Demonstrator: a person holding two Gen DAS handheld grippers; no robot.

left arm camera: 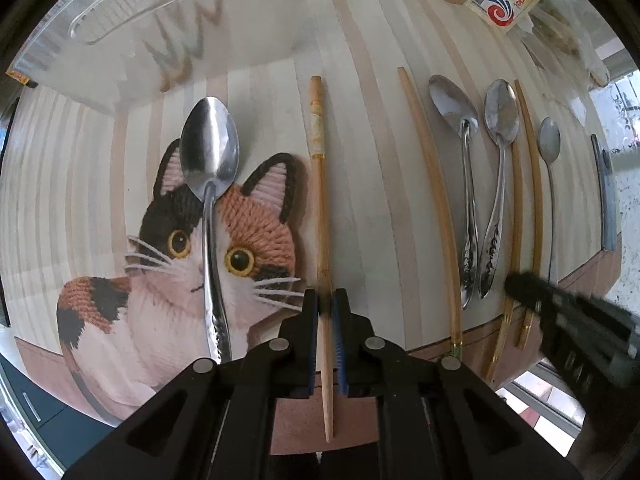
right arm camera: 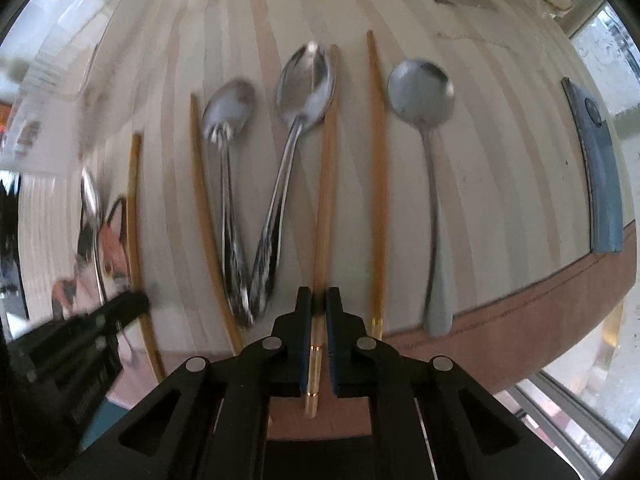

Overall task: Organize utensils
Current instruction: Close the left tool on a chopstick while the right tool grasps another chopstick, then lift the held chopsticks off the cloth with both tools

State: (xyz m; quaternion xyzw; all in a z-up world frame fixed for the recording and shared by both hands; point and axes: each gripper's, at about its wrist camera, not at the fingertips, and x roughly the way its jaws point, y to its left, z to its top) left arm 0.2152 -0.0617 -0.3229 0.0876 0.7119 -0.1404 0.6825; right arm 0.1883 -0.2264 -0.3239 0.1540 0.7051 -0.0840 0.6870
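Observation:
My left gripper (left arm camera: pixel 326 304) is shut on a bamboo chopstick (left arm camera: pixel 320 184) that lies along the striped table, right of the cat-shaped mat (left arm camera: pixel 256 236). A steel spoon (left arm camera: pixel 210 184) lies on that mat. My right gripper (right arm camera: pixel 318 304) is shut on another chopstick (right arm camera: pixel 326 184). Around it lie two patterned spoons (right arm camera: pixel 228 176) (right arm camera: pixel 296 120), a round spoon (right arm camera: pixel 428 152) and more chopsticks (right arm camera: pixel 378 184) (right arm camera: pixel 202 200). The right gripper shows in the left wrist view (left arm camera: pixel 520 284), and the left gripper shows in the right wrist view (right arm camera: pixel 132 304).
A clear plastic tray (left arm camera: pixel 120 12) stands at the back left. A yellow packet (left arm camera: pixel 504 0) and clutter sit at the back right. A blue flat object (right arm camera: pixel 600 168) lies at the right edge. The table's front edge (right arm camera: pixel 500 320) is close.

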